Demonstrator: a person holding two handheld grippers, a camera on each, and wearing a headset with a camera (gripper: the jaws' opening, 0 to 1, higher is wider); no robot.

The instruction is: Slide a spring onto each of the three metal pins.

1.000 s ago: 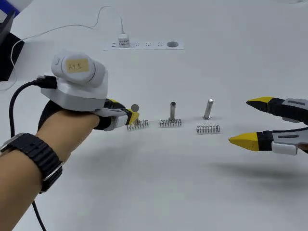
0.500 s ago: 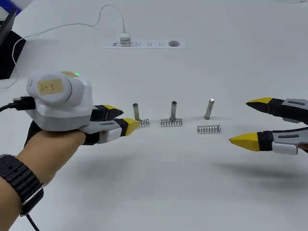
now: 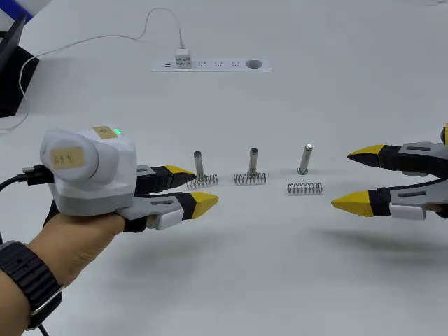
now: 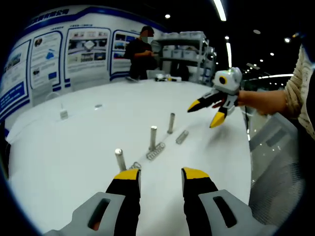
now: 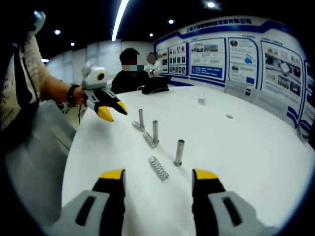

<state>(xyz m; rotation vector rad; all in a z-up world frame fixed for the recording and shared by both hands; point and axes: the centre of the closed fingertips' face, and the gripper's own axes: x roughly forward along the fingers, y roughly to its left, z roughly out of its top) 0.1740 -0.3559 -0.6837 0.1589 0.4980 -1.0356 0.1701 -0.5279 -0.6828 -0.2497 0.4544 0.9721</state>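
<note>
Three upright metal pins (image 3: pixel 198 162) (image 3: pixel 253 159) (image 3: pixel 306 158) stand in a row on the white table. A spring lies flat at the foot of each: left spring (image 3: pixel 201 181), middle spring (image 3: pixel 250 179), right spring (image 3: pixel 305 188). My left gripper (image 3: pixel 199 189) is open and empty, its tips just left of and in front of the left spring. My right gripper (image 3: pixel 345 179) hovers open and empty to the right of the right spring. In the left gripper view the nearest pin (image 4: pixel 119 158) stands just past the yellow fingertips (image 4: pixel 128 175). The right gripper view has the nearest spring (image 5: pixel 158 167) between the jaws.
A white power strip (image 3: pixel 210 64) with a plugged-in adapter and a trailing cable lies at the back of the table. A dark object (image 3: pixel 10 70) sits at the far left edge. People (image 5: pixel 129 66) sit at the table's far end.
My left gripper has drawn back from the left pin and spring toward the near left, and its jaws have opened. The left pin now shows. The right gripper has hardly moved.
</note>
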